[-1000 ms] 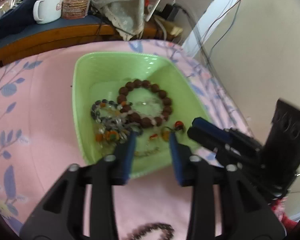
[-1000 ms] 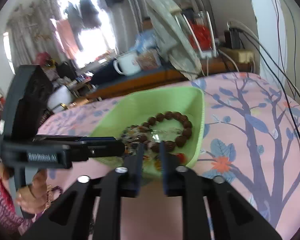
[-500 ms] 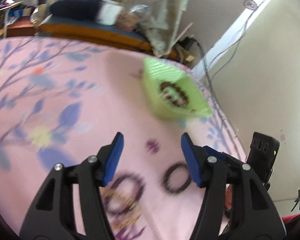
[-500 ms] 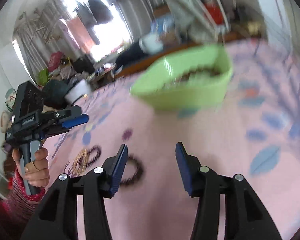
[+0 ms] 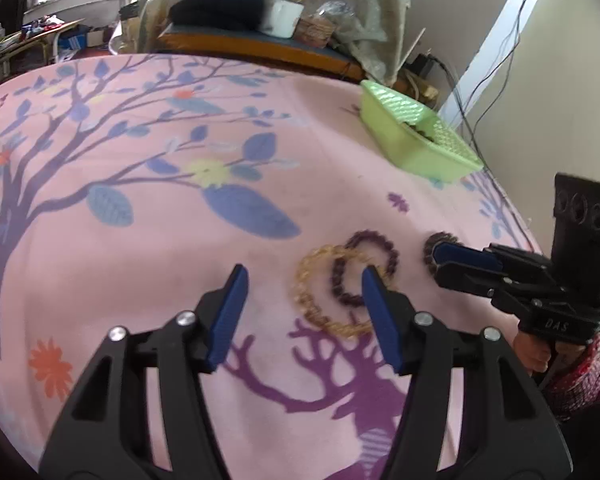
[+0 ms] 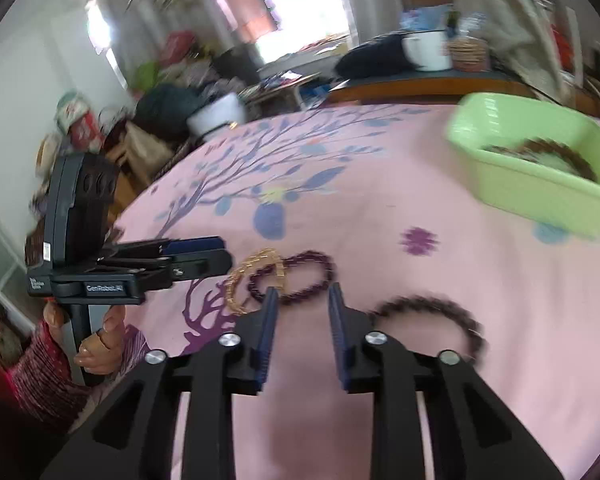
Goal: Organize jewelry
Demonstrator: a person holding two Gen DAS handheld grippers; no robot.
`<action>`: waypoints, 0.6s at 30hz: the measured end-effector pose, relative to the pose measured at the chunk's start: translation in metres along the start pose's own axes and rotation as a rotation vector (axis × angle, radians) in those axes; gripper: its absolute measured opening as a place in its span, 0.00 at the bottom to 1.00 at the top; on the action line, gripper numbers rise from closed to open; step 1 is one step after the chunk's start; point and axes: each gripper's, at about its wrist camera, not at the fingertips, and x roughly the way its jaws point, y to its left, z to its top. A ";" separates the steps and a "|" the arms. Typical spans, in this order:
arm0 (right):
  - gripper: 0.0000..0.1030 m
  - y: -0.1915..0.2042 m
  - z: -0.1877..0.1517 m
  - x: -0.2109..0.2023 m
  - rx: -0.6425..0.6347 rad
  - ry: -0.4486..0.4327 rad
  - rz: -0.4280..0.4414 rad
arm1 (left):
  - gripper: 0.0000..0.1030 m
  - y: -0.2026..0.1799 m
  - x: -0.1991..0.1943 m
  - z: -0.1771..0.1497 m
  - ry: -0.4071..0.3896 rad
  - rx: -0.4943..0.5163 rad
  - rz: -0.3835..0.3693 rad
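Bracelets, one gold [image 5: 324,288] overlapping one purple [image 5: 364,272], lie on the pink cloth [image 5: 140,240] beside a dark one [image 6: 428,320], well apart from the green tray [image 5: 416,140] near the cloth's far edge. Left claw [image 5: 304,292] and right claw [image 6: 300,304] hover released, empty.

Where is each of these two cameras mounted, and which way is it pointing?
Left wrist view: sits on the left gripper, looking forward over the pink tree-print cloth at an amber bead bracelet and purple bead bracelet; the right gripper enters from the right.
Right wrist view: sits on the right gripper, facing the same bracelets plus a dark bead bracelet; the left gripper and the hand holding it show at left.
Both share the light green plastic basket and the overlapping amber and purple bracelets.
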 end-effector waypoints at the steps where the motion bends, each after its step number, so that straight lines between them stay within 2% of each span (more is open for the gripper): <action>1: 0.00 0.005 0.003 0.006 -0.024 0.009 -0.015 | 0.41 0.001 0.001 -0.001 0.006 0.001 0.000; 3: 0.00 0.010 0.007 0.015 -0.046 0.019 -0.058 | 0.36 -0.002 0.003 -0.001 0.012 0.018 0.015; 5: 0.00 0.010 0.012 0.022 -0.063 0.029 -0.114 | 0.21 -0.007 0.008 -0.003 0.022 0.049 0.046; 6: 0.00 0.006 0.015 0.031 -0.068 0.049 -0.140 | 0.18 -0.010 0.010 -0.005 0.011 0.073 0.087; 7: 0.00 0.002 0.016 0.037 -0.062 0.068 -0.146 | 0.10 -0.010 0.010 -0.005 0.011 0.081 0.097; 8: 0.00 -0.004 0.017 0.043 -0.045 0.091 -0.137 | 0.08 -0.010 0.011 -0.004 0.015 0.078 0.095; 11: 0.00 -0.016 0.023 0.039 -0.042 0.080 -0.151 | 0.08 -0.003 0.006 -0.002 0.002 0.059 0.149; 13: 0.00 -0.031 0.020 0.029 0.011 0.064 -0.159 | 0.08 0.005 0.000 0.000 -0.002 0.014 0.157; 15: 0.00 -0.049 0.016 0.018 0.088 0.036 -0.133 | 0.08 0.008 -0.005 0.005 -0.002 -0.031 0.094; 18: 0.00 -0.058 0.015 0.001 0.119 -0.016 -0.110 | 0.10 -0.012 -0.005 0.017 -0.018 0.027 0.065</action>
